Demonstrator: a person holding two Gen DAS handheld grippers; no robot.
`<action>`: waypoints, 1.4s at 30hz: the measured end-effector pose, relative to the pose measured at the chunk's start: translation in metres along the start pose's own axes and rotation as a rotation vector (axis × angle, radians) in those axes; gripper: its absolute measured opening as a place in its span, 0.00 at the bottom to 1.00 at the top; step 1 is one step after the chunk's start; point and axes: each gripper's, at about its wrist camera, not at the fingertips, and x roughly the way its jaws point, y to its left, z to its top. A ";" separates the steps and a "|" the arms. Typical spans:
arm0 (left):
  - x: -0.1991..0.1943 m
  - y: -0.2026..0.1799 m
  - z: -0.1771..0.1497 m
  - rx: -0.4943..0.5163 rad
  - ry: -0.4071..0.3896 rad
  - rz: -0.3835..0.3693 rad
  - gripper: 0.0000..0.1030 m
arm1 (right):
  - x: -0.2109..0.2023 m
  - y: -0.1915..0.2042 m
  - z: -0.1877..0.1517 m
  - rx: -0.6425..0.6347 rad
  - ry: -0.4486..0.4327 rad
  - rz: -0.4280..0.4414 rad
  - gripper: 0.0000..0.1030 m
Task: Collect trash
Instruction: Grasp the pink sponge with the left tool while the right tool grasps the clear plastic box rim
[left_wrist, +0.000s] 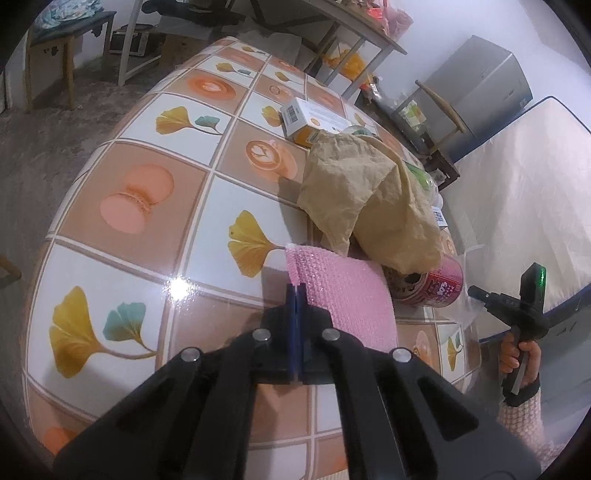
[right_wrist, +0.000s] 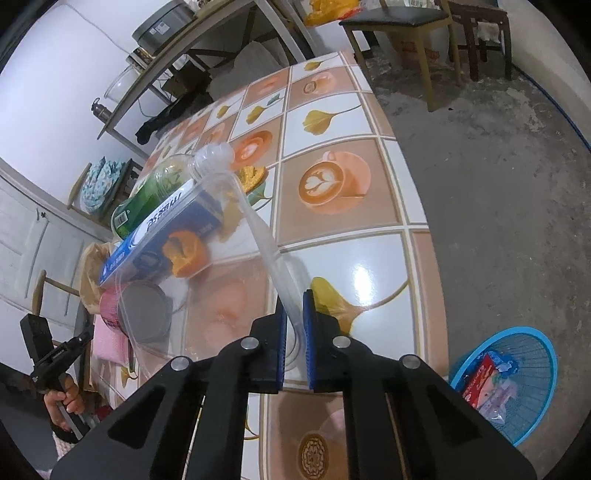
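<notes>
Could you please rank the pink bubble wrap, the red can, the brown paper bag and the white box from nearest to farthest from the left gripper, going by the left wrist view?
1. Pink bubble wrap, at the left gripper fingers.
2. Red can, just right of the wrap.
3. Brown paper bag, behind both.
4. White box, beyond the bag.

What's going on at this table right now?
A person is clearing trash with a gripper in each hand. The left gripper is shut on the edge of a pink bubble-wrap sheet beside a crumpled brown paper bag and a red can. The right gripper is shut on a clear plastic bag. A blue basket on the floor already holds wrappers.
</notes>
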 end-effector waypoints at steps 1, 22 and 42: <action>-0.001 0.000 -0.001 -0.002 -0.004 0.001 0.00 | -0.003 0.000 -0.001 0.001 -0.006 -0.001 0.08; -0.056 -0.015 -0.006 0.000 -0.138 -0.044 0.00 | -0.054 -0.013 -0.023 0.017 -0.105 0.016 0.07; -0.109 -0.071 -0.009 0.118 -0.217 -0.087 0.00 | -0.092 -0.014 -0.035 0.008 -0.187 0.091 0.07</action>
